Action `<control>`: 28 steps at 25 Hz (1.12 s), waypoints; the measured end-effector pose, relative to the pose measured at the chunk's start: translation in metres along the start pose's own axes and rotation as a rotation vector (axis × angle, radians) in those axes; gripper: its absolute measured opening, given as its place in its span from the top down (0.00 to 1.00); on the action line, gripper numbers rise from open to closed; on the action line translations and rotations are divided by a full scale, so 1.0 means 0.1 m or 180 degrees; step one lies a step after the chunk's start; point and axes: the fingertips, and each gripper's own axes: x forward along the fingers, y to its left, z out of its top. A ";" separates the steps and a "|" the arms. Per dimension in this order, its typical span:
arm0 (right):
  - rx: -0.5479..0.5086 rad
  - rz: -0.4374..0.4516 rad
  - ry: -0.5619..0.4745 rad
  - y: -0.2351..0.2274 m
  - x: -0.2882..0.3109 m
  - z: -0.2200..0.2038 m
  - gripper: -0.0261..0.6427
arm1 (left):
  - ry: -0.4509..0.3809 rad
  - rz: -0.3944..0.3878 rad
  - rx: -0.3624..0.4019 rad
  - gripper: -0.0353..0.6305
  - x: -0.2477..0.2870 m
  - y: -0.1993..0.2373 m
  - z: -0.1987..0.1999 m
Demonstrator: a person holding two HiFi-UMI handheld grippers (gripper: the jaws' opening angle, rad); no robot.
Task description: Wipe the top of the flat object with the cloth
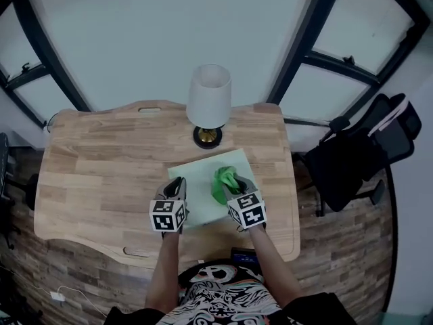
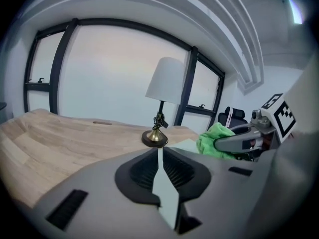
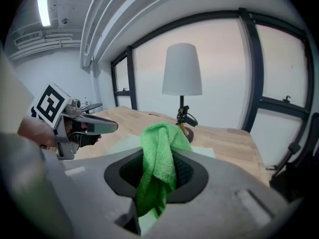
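- Table, left half: bare wood from far edge to near edge; the widest open run for a gripper.
- Lamp: upright at the middle of the far edge; its tall shade blocks a straight pass there.
- Sheet: flat, pale green, right of centre toward the near edge, its far corner near the lamp base.
- Left gripper: clamped on the sheet's near left corner.
- Right gripper: above the sheet's right side, closed on a bunched green cloth.
- Gap between the grippers: narrow.
- Right edge: a slim bare strip.
- Chair: just off the right edge, crowding that side.
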 end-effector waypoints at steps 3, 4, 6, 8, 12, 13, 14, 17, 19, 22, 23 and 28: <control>0.0177 -0.0262 -0.0252 -0.15 -0.31 0.10 0.83 | -0.0058 -0.0209 -0.0016 0.92 -0.12 -0.22 0.12; 0.0234 -0.0366 -0.0359 -0.19 -0.42 0.14 0.83 | -0.0102 -0.0295 -0.0068 0.93 -0.18 -0.29 0.16; 0.0331 -0.0563 -0.0551 -0.26 -0.65 0.20 0.83 | -0.0202 -0.0374 -0.0089 0.92 -0.31 -0.39 0.24; 0.0425 -0.0685 -0.0683 -0.30 -0.85 0.23 0.83 | -0.0275 -0.0370 0.0000 0.93 -0.43 -0.47 0.30; 0.0589 -0.0740 -0.0827 -0.29 -1.12 0.26 0.83 | -0.0504 -0.0383 0.0007 0.92 -0.66 -0.54 0.44; 0.0595 -0.0749 -0.0855 -0.28 -1.18 0.28 0.83 | -0.0574 -0.0365 0.0022 0.92 -0.71 -0.54 0.48; 0.0585 -0.0769 -0.0878 -0.27 -1.23 0.30 0.83 | -0.0636 -0.0324 0.0072 0.92 -0.76 -0.54 0.52; 0.0509 -0.0802 -0.0905 -0.25 -1.34 0.34 0.83 | -0.0736 -0.0182 0.0242 0.92 -0.90 -0.54 0.62; 0.0443 -0.0772 -0.0895 -0.21 -1.37 0.33 0.83 | -0.0779 -0.0129 0.0134 0.92 -0.98 -0.54 0.67; 0.0352 -0.0678 -0.0862 -0.15 -1.40 0.30 0.83 | -0.0900 -0.0077 -0.0089 0.93 -1.07 -0.64 0.75; 0.0355 -0.0628 -0.0864 -0.13 -1.41 0.29 0.83 | -0.0917 -0.0061 -0.0087 0.93 -1.09 -0.70 0.77; 0.0342 -0.0378 -0.1101 0.05 -1.66 0.43 0.83 | -0.0914 0.0134 -0.0061 0.93 -1.23 -0.88 0.75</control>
